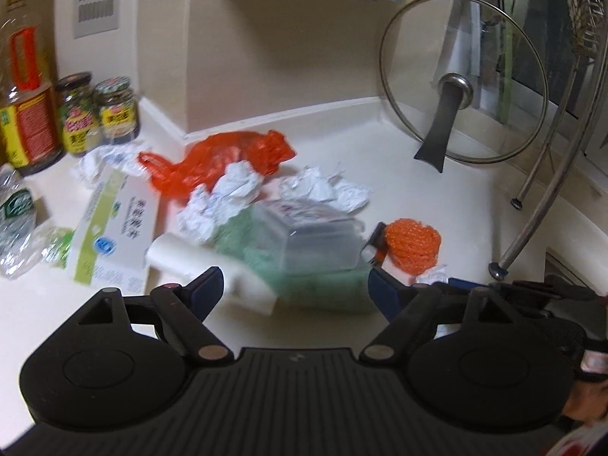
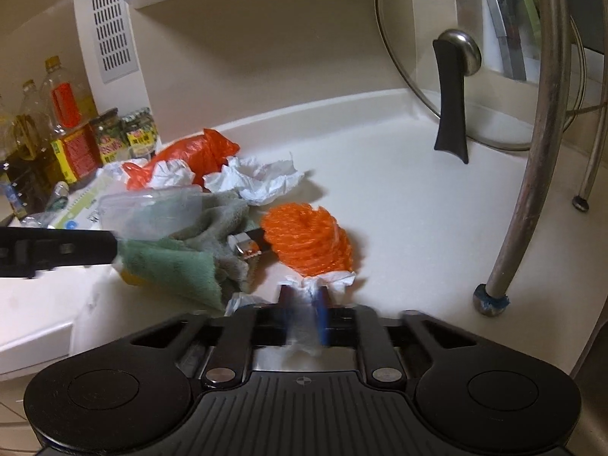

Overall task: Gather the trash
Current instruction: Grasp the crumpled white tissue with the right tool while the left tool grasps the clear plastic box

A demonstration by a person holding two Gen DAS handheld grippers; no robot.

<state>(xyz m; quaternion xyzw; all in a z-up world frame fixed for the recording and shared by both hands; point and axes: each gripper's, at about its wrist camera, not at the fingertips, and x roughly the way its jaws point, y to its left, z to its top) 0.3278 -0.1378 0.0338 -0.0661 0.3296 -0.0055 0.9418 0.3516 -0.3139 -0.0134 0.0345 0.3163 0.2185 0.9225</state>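
Observation:
Trash lies heaped on a pale counter [image 1: 437, 190]: an orange plastic bag [image 1: 228, 159], crumpled white papers [image 1: 235, 186] and a clear plastic tub [image 1: 315, 235] resting on a green cloth [image 1: 323, 285]. My left gripper [image 1: 296, 288] is open, its fingers on either side of the cloth's near edge and touching nothing. In the right wrist view my right gripper [image 2: 304, 298] is shut on a small crumpled white tissue [image 2: 330, 279], just in front of an orange mesh ball [image 2: 307, 243]. A small dark tube [image 2: 249, 245] lies between the ball and the cloth [image 2: 182, 262].
A green-striped white box [image 1: 114, 228], a white roll [image 1: 182, 258] and a crushed bottle [image 1: 15, 220] lie at the left. Jars [image 1: 95, 114] and an oil bottle [image 1: 26, 95] stand behind. A glass pot lid [image 2: 475, 57] leans at the back right, by metal rack legs [image 2: 532, 152].

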